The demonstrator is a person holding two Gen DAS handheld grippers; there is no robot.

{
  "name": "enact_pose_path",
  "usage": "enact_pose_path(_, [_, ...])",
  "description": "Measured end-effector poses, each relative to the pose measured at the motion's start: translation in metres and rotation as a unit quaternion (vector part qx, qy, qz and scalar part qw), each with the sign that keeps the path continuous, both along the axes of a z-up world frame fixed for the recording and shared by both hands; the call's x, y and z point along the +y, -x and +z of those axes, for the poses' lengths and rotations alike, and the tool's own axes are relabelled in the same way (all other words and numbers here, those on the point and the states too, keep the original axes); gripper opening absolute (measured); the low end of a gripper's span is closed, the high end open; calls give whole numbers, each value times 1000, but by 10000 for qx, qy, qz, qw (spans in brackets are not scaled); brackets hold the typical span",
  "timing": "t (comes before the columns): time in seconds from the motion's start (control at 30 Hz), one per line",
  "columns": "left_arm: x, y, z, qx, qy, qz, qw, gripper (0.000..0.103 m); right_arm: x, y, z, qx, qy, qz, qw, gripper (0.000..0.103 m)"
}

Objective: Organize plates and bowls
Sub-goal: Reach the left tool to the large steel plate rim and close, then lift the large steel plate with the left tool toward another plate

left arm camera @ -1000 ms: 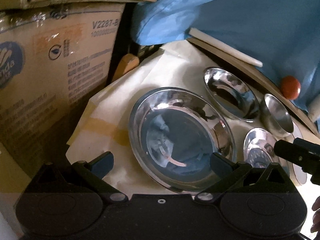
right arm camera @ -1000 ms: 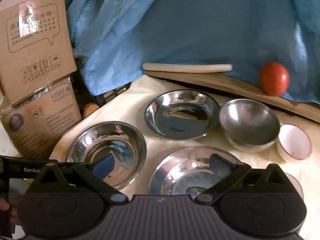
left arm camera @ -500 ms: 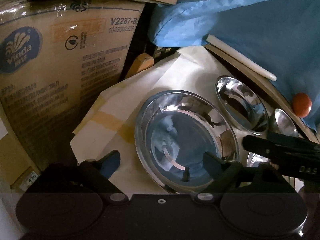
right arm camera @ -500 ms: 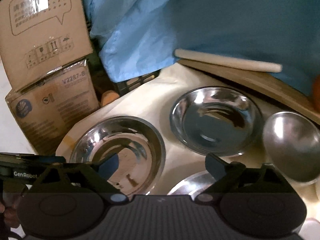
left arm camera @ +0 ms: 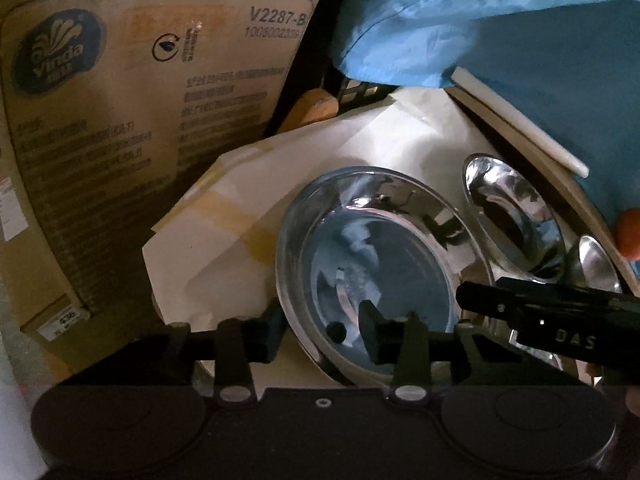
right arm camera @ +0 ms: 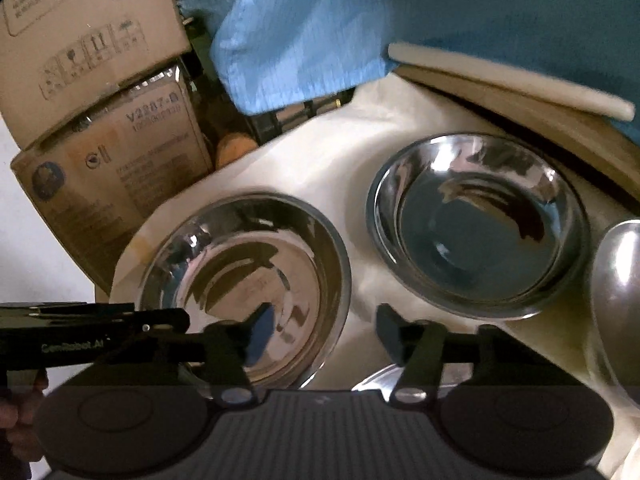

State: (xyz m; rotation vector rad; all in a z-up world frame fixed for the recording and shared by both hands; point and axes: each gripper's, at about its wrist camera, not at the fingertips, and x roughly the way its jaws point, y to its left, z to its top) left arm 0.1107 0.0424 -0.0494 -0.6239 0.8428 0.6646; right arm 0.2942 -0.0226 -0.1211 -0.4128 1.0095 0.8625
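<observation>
Steel bowl point(left arm camera: 380, 264), the nearest and leftmost of the metal dishes, sits on the cream-covered table point(left arm camera: 360, 148) beside the cardboard box point(left arm camera: 140, 140). Both grippers point steeply down at it.

Left gripper point(left arm camera: 320, 328): its jaws have just been closing and now straddle the bowl's near rim, one finger outside on the cloth, the other inside the bowl. Whether the pads already press the rim cannot be told.

Right gripper point(right arm camera: 320, 332): its jaws have also just been closing. One finger stands inside the same bowl point(right arm camera: 244, 284) and the other outside its right rim, over the cloth; contact cannot be confirmed. A second steel bowl point(right arm camera: 476, 224) lies behind and to the right, apart from the first.

Legible writing:
- Box face: "Vinda" logo and "V2287-B".
- Small sticker at the box's lower corner: "436".
- Right gripper body point(left arm camera: 560, 324), seen from the left wrist: "DAS".
- Left gripper body point(right arm camera: 80, 340), seen from the right wrist: "GenRobot.AI".

A blue sheet point(right arm camera: 400, 20) hangs behind the table.
</observation>
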Motion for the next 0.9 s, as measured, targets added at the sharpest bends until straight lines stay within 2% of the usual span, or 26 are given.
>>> enact_pose_path(0.07, [1,-2,1,52,-28,-11,10000,40,0,0,-3,31,10,-30,10000,40])
enact_pose_path(0.13, [0,-3,1,120,-61,-43,9999,38,-1,2,-5,37,18,-57,10000,34])
enact_pose_path(0.2, [0,-3,0,168,-107,-78,9998,33,-2,4,-7,50,32,-81,9999,28])
enact_pose_path(0.3, [2,-4,1,277,-157,-161,9994,21,-4,6,-8,34,35,-162,9999,27])
enact_pose_path(0.37, [6,-4,2,315,-144,-197,9992,17,-4,7,-8,23,49,-236,9997,23])
enact_pose_path(0.47, [10,-3,4,284,-83,-289,9991,17,-4,7,-5,-12,98,-301,9995,16])
enact_pose_path(0.73, [17,-8,33,55,-341,-809,9961,16,-8,17,21,-295,-97,-425,9986,17])
enact_pose_path(0.9, [21,-20,43,-145,-326,-1077,9935,16,-18,18,40,-565,-242,-687,9957,17])
